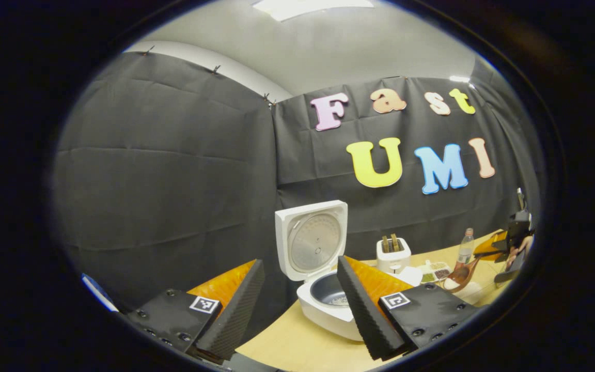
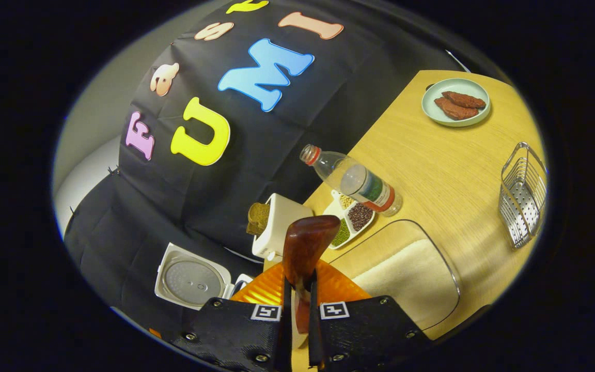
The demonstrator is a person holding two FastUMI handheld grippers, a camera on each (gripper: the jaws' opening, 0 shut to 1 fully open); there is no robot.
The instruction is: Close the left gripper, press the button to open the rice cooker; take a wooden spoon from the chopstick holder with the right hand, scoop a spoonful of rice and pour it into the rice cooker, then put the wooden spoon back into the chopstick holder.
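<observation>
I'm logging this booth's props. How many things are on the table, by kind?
Appliances: 2, rice cooker, toaster
Dishes and containers: 4, plate, divided tray, clear tub, wire holder
Bottles: 1
Total: 7

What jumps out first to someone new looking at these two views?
The rice cooker stands open at the table's near left edge, lid up, a little rice in its pot. The right gripper is shut on a wooden spoon, bowl held up over the clear rice tub. Behind them sit a toaster, a bottle and a plate at the far end.
</observation>
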